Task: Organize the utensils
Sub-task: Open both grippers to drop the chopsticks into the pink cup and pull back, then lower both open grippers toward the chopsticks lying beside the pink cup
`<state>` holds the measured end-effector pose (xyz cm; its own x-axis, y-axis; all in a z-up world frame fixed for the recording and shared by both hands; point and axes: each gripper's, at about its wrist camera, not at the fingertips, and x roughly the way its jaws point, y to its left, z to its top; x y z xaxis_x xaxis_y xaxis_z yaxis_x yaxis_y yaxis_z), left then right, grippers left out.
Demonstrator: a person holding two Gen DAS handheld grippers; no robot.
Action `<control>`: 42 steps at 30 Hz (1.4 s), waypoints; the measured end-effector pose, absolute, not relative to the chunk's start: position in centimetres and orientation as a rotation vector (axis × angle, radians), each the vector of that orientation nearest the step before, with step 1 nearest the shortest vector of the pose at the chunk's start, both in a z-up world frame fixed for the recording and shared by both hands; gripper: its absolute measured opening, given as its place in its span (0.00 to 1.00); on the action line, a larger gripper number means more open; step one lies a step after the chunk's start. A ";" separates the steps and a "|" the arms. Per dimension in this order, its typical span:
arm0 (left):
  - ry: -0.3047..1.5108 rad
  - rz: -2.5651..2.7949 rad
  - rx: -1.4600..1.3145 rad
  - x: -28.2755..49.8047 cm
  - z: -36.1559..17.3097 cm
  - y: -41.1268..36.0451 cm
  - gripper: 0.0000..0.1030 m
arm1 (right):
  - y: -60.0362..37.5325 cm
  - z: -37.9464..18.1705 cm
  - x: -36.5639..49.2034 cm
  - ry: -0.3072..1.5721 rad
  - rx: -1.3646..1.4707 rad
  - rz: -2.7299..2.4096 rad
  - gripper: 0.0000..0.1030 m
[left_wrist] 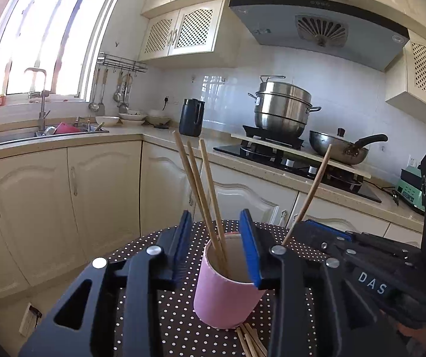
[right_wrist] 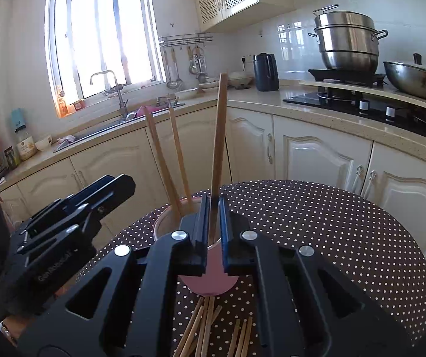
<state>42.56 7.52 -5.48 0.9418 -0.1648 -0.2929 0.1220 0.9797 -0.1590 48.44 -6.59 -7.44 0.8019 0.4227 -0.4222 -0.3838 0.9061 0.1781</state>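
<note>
A pink cup (left_wrist: 224, 297) stands on the round polka-dot table (left_wrist: 159, 312); it also shows in the right wrist view (right_wrist: 210, 279). Three wooden chopsticks (left_wrist: 204, 184) stand in it. My left gripper (left_wrist: 217, 238) is open, with its jaws on either side of the cup's rim. My right gripper (right_wrist: 213, 223) is shut on a single chopstick (right_wrist: 219, 136), holding it upright over the cup; it also shows in the left wrist view (left_wrist: 311, 196). Several loose chopsticks (right_wrist: 210, 327) lie on the table in front of the cup.
Beyond the table's far edge (right_wrist: 361, 205) are cream cabinets (left_wrist: 64, 196) and a counter with a sink (left_wrist: 34, 134), a black jug (left_wrist: 191, 116), a steamer pot (left_wrist: 282, 110) and a wok (left_wrist: 338, 145) on the stove.
</note>
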 end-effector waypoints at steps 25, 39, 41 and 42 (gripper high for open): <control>0.319 -0.122 -0.118 31.7 -2.0 9.8 0.64 | -8.0 -3.4 39.4 0.445 0.053 0.434 0.48; 0.593 -0.165 -0.078 31.3 -6.2 7.6 0.64 | -9.9 -7.0 36.9 0.629 -0.011 0.442 0.50; 0.656 -0.182 -0.087 31.8 -7.3 7.3 0.64 | -10.3 -7.9 36.9 0.666 -0.014 0.436 0.50; 0.692 -0.185 -0.090 32.0 -8.0 7.2 0.64 | -10.5 -8.5 37.0 0.696 -0.017 0.437 0.50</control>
